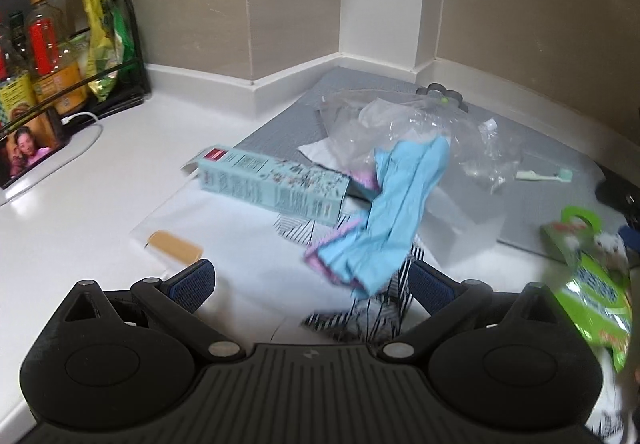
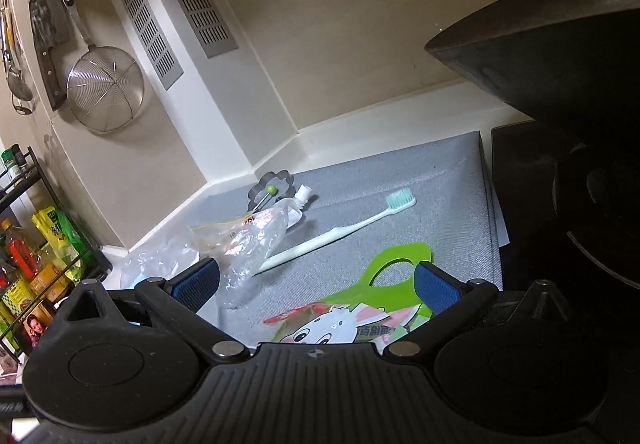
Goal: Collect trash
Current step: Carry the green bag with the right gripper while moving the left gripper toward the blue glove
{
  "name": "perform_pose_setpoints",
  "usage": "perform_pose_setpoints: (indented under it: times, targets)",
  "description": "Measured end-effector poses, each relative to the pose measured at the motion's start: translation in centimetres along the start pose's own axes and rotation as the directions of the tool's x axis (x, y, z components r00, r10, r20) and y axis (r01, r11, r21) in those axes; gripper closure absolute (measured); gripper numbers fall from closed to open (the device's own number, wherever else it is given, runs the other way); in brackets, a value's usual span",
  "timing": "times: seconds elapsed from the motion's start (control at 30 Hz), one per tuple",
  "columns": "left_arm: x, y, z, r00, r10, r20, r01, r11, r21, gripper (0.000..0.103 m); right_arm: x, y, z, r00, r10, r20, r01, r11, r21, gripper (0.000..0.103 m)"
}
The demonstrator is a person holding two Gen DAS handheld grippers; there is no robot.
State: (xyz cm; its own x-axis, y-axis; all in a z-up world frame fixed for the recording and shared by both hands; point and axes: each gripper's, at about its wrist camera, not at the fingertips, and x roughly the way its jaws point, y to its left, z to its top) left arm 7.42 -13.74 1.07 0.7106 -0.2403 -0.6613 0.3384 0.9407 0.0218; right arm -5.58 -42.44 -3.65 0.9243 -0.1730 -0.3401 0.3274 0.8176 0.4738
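Trash lies on a white counter and a grey mat (image 1: 532, 148). In the left wrist view a pale blue carton (image 1: 272, 186), a blue and pink wrapper (image 1: 384, 216), a black-and-white striped packet (image 1: 360, 318), clear plastic bags (image 1: 400, 124) and a tan plaster (image 1: 174, 250) lie ahead. My left gripper (image 1: 312, 284) is open and empty, over the striped packet. A green pouch with a rabbit picture (image 1: 592, 284) is at the right. My right gripper (image 2: 316, 286) is open, straddling that green pouch (image 2: 360, 312). A toothbrush (image 2: 340, 232) and crumpled clear plastic (image 2: 244, 240) lie beyond.
A black rack of bottles and packets (image 1: 60, 60) stands at the left, with a photo and white cable beside it. A flower-shaped metal ring (image 2: 272, 190) sits on the mat. A dark pan (image 2: 560, 60) and stove are at the right. A strainer (image 2: 105, 90) hangs on the wall.
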Motion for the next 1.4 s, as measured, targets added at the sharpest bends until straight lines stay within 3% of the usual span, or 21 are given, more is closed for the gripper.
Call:
perform_pose_setpoints:
  times: [0.27,0.4,0.5,0.67,0.8,1.03,1.2,1.4]
  targets:
    - [4.7,-0.3,2.6,0.993,-0.063,-0.098,0.058,0.997,-0.053,0.0,-0.1,0.3,-0.2,1.0,0.021,0.0,-0.021,1.0,-0.016,0.0]
    - [7.4,1.8,3.4,0.987,0.054,-0.15,-0.074,0.988,-0.135,0.0,-0.1,0.2,-0.2,1.0,0.021,0.001,-0.021,1.0,-0.015,0.0]
    - [7.4,3.7,3.4,0.986,0.085,-0.141,-0.11,0.976,-0.186,0.0,0.0,0.2,-0.2,1.0,0.021,-0.005,-0.021,1.0,-0.011,0.0]
    - [5.6,3.3,2.7,0.996,-0.012,-0.09,0.0,0.991,-0.13,0.0,0.0,0.4,-0.2,1.0,0.024,-0.008,-0.024,1.0,-0.02,0.0]
    - [5.2,1.2,2.7,0.99,-0.102,-0.094,0.096,0.993,-0.069,0.0,0.1,0.3,-0.3,1.0,0.018,-0.014,-0.018,1.0,-0.015,0.0]
    - [5.4,-1.4,2.3,0.988,-0.107,-0.113,0.107,0.994,-0.005,0.0,0.4,0.0,-0.3,0.999,0.021,-0.034,-0.021,1.0,0.002,0.0]
    - [3.8,-1.1,1.4,0.994,-0.093,-0.06,0.092,0.996,-0.015,0.0,0.4,-0.1,-0.3,0.999,0.016,-0.037,-0.016,1.0,0.009,0.0]
    - [1.3,-1.7,-0.2,0.974,-0.216,-0.068,0.219,0.975,0.046,0.0,0.5,-0.2,-0.3,0.999,0.011,-0.042,-0.01,1.0,0.015,0.0]
